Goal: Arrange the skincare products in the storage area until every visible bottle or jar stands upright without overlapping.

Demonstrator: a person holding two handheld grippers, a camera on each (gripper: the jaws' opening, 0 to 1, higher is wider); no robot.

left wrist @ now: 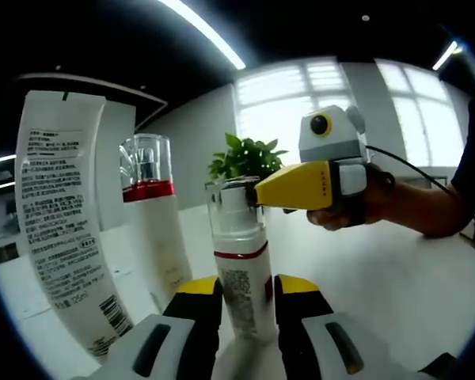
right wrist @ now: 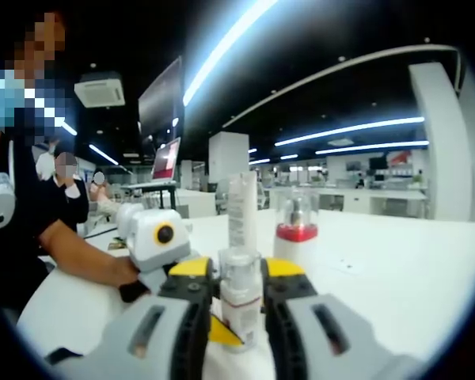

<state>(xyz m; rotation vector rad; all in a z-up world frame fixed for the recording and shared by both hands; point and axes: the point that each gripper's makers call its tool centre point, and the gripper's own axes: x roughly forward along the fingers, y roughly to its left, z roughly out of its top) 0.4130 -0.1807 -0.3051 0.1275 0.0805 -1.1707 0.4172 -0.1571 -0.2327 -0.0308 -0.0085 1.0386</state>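
White table (left wrist: 396, 277), pump bottle (left wrist: 241, 269) seemingly between both grippers' fingers (left wrist: 199, 294)

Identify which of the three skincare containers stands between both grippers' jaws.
The small pump bottle with the clear cap; the tall tube and the red-banded bottle stand apart, untouched.

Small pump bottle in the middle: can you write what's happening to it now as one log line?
small pump bottle: upright on table | left gripper: jaws around its base | right gripper: jaws around its top | tube, tall bottle: upright beside

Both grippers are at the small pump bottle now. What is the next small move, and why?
Probably open both grippers slowly, the right gripper first. The small pump bottle already stands upright on the white table, apart from the tall pump bottle and the white tube. The left gripper holds its base.
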